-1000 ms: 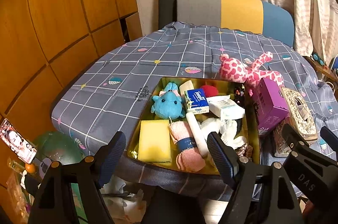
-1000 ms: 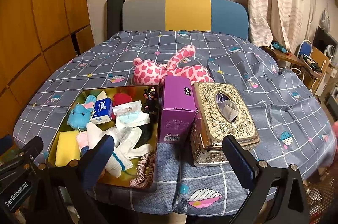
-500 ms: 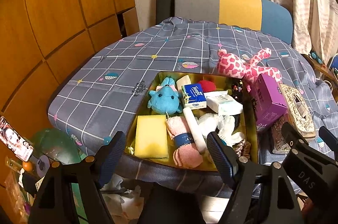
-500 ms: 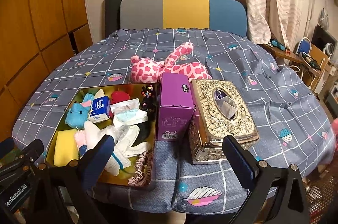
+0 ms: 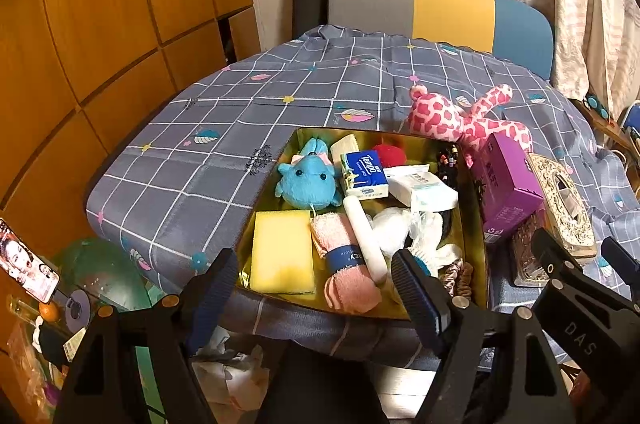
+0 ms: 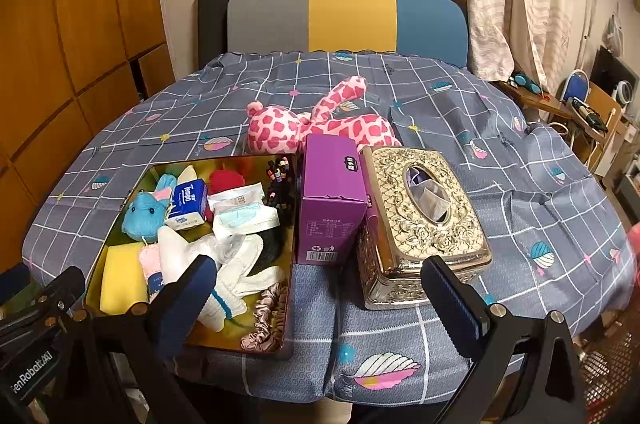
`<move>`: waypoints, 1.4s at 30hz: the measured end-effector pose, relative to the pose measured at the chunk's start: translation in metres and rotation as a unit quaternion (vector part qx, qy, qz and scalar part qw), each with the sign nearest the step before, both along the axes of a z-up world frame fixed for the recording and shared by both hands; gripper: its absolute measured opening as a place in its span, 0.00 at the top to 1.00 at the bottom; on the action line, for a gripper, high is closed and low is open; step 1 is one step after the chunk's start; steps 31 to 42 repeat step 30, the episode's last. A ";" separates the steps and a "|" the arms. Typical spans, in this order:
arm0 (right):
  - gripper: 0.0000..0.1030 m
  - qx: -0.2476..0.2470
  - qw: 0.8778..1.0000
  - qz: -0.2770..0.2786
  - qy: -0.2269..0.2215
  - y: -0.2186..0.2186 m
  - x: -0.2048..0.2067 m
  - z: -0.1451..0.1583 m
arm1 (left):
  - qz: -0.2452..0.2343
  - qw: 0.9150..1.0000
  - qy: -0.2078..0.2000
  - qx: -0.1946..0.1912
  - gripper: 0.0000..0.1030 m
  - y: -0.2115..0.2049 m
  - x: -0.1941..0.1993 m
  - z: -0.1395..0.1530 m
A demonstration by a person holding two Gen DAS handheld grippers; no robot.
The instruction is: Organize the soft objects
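Gold-coloured metal is what fills your left wrist view: a shallow gold-coloured metal tray (image 5: 476,224) sits at the near edge of the bench draped in a grey checked cloth (image 5: 248,128), and it is packed with soft things. Your left hand-held gripper (image 5: 316,288) hangs released and empty, jaws wide, just short of the tray's near rim. Straight ahead between its fingers lie a flat yellow sponge block (image 5: 282,256) and a rolled pink towel with a dark band (image 5: 346,272); both run lengthwise away from you, along the line the gripper points. Behind them sit a small blue plush animal (image 5: 309,180) and a blue-and-white tissue pack (image 5: 365,174). Outside the tray, beyond its far right corner, lies a pink spotted plush toy (image 5: 460,120).

From your right wrist view, the right hand-held gripper (image 6: 320,294) is likewise spread wide and grasps nothing. It points at the gap between the tray (image 6: 94,284) and an ornate silver metal tissue box (image 6: 424,220), with a purple cardboard carton (image 6: 332,200) standing between the two. White socks with a teal stripe (image 6: 236,280) lie off its left finger, and the pink spotted toy (image 6: 316,128) rests past the carton, its long body angled to the right.

By my reading, sorting has barely begun. Your left hand is nearer the sponge and towel; the loose pink toy lies far from both, slightly closer to your right
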State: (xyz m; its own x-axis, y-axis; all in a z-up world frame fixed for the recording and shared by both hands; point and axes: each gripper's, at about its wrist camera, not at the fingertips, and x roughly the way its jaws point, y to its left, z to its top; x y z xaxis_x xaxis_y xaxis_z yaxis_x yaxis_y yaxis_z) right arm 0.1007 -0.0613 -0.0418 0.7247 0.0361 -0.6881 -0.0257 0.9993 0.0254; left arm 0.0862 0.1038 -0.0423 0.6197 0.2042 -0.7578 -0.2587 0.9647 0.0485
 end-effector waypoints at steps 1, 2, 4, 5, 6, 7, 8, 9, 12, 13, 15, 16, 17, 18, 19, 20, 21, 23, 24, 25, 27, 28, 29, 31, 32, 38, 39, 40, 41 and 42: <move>0.00 0.000 1.000 0.000 0.001 0.000 0.000 0.000 | 0.000 1.000 0.000 0.000 0.22 0.000 0.000 0.000; 0.00 -0.001 1.000 -0.001 0.001 0.000 0.000 -0.001 | 0.000 1.000 0.000 0.001 0.22 0.000 0.000 0.000; 0.00 0.000 1.000 0.000 0.002 0.000 0.001 -0.001 | 0.001 1.000 0.000 0.001 0.22 -0.001 0.000 -0.001; 0.00 0.000 1.000 0.000 0.003 0.000 0.001 -0.002 | 0.000 1.000 0.000 0.000 0.22 0.000 0.000 -0.001; 0.00 0.000 1.000 0.000 0.003 0.000 0.001 -0.002 | 0.000 1.000 0.001 0.000 0.22 0.000 0.000 -0.001; 0.00 0.000 1.000 0.000 0.003 0.000 0.001 -0.002 | 0.000 1.000 0.001 0.000 0.22 0.000 0.000 -0.001; 0.00 0.000 1.000 0.000 0.003 0.000 0.001 -0.002 | 0.000 1.000 0.001 -0.001 0.22 0.000 0.000 -0.002; 0.00 0.000 1.000 0.000 0.004 0.001 0.001 -0.002 | 0.000 1.000 0.002 -0.002 0.22 0.000 0.000 -0.002; 0.00 0.000 1.000 0.000 0.004 0.000 0.001 -0.003 | 0.000 1.000 0.005 -0.003 0.22 0.000 0.001 -0.003; 0.00 0.000 1.000 -0.001 0.005 0.000 0.002 -0.003 | 0.000 1.000 0.006 -0.004 0.22 0.000 0.001 -0.004; 0.00 0.001 1.000 -0.001 0.005 0.000 0.002 -0.004 | 0.000 1.000 0.006 -0.003 0.22 0.000 0.001 -0.004; 0.00 0.002 1.000 -0.001 0.006 0.000 0.002 -0.004 | 0.000 1.000 0.006 -0.002 0.22 0.000 0.002 -0.004; 0.00 0.002 1.000 -0.001 0.006 0.000 0.003 -0.004 | 0.000 1.000 0.007 -0.001 0.22 0.000 0.002 -0.005; 0.00 0.002 1.000 -0.001 0.006 0.000 0.003 -0.004 | 0.000 1.000 0.008 -0.001 0.22 0.000 0.002 -0.005; 0.00 0.001 1.000 0.000 0.007 0.000 0.003 -0.004 | 0.000 1.000 0.009 -0.002 0.22 0.000 0.003 -0.006; 0.00 0.001 1.000 -0.001 0.007 0.000 0.003 -0.005 | 0.000 1.000 0.010 -0.002 0.22 0.000 0.003 -0.006; 0.00 0.001 1.000 -0.001 0.007 0.000 0.003 -0.005 | 0.000 1.000 0.010 -0.002 0.23 0.000 0.003 -0.007; 0.00 0.001 1.000 0.000 0.008 0.000 0.004 -0.005 | 0.003 1.000 0.010 0.000 0.27 0.001 0.004 -0.007; 0.00 0.000 1.000 0.000 0.008 0.000 0.004 -0.005 | 0.003 1.000 0.009 0.001 0.31 0.001 0.004 -0.006; 0.00 0.001 1.000 0.000 0.008 -0.001 0.004 -0.005 | 0.004 1.000 0.008 0.003 0.33 0.000 0.004 -0.006; 0.00 0.001 1.000 0.001 0.009 -0.001 0.006 -0.006 | 0.008 1.000 0.005 0.008 0.33 0.000 0.005 -0.006; 0.00 0.002 1.000 0.000 0.009 -0.002 0.006 -0.006 | 0.008 1.000 0.005 0.007 0.33 0.000 0.005 -0.006; 0.00 0.002 1.000 0.000 0.010 -0.002 0.007 -0.006 | 0.007 1.000 0.005 0.003 0.33 0.000 0.006 -0.006; 0.00 0.003 1.000 0.000 0.010 -0.002 0.007 -0.006 | 0.008 1.000 0.008 -0.002 0.33 0.000 0.007 -0.007; 0.00 0.003 1.000 0.000 0.010 -0.002 0.007 -0.006 | 0.008 1.000 0.008 -0.002 0.33 0.000 0.007 -0.007; 0.00 0.003 1.000 0.000 0.010 -0.002 0.007 -0.006 | 0.008 1.000 0.008 -0.002 0.33 0.000 0.007 -0.007; 0.00 0.003 1.000 0.000 0.010 -0.002 0.007 -0.006 | 0.008 1.000 0.008 -0.002 0.33 0.000 0.007 -0.007; 0.00 0.003 1.000 0.000 0.010 -0.002 0.007 -0.006 | 0.008 1.000 0.008 -0.002 0.33 0.000 0.007 -0.007; 0.00 0.003 1.000 0.000 0.010 -0.002 0.007 -0.006 | 0.008 1.000 0.008 -0.002 0.33 0.000 0.007 -0.007; 0.00 0.003 1.000 0.000 0.010 -0.002 0.007 -0.006 | 0.008 1.000 0.008 -0.002 0.33 0.000 0.007 -0.007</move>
